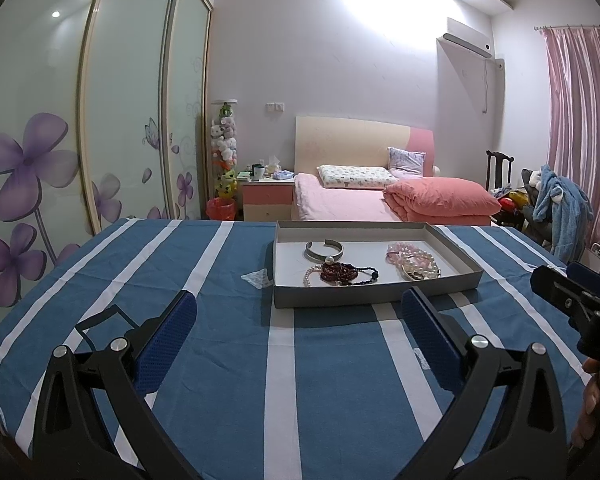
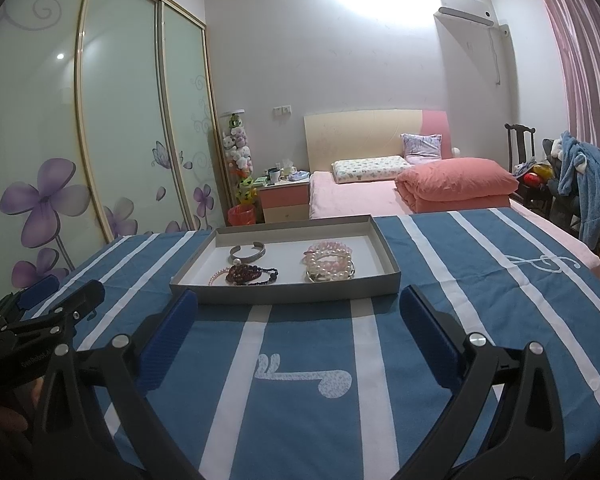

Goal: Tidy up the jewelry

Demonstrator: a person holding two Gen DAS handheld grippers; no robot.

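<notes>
A shallow grey cardboard tray with a white floor (image 1: 374,297) sits toward the far side of a table covered in a blue cloth with white stripes (image 1: 220,360), and all the jewelry lies inside it. It is sorted loosely into two groups, probably so each can be reached on its own. On the tray's left lie an open silver metal cuff bangle (image 1: 324,250) and, just in front of it, a tangle of dark red and black bead bracelets (image 1: 346,273) overlapping a thin pale bead strand. On the right is a heap of pink and white pearl bracelets (image 1: 414,262), stacked and touching.

The left gripper (image 1: 298,338) hovers above the cloth short of the tray, its blue-padded fingers (image 1: 168,344) spread wide and holding nothing — likely lined up for a reach. The right gripper (image 2: 298,336) waits likewise, jaws apart and empty, aimed at the tray's near wall.
</notes>
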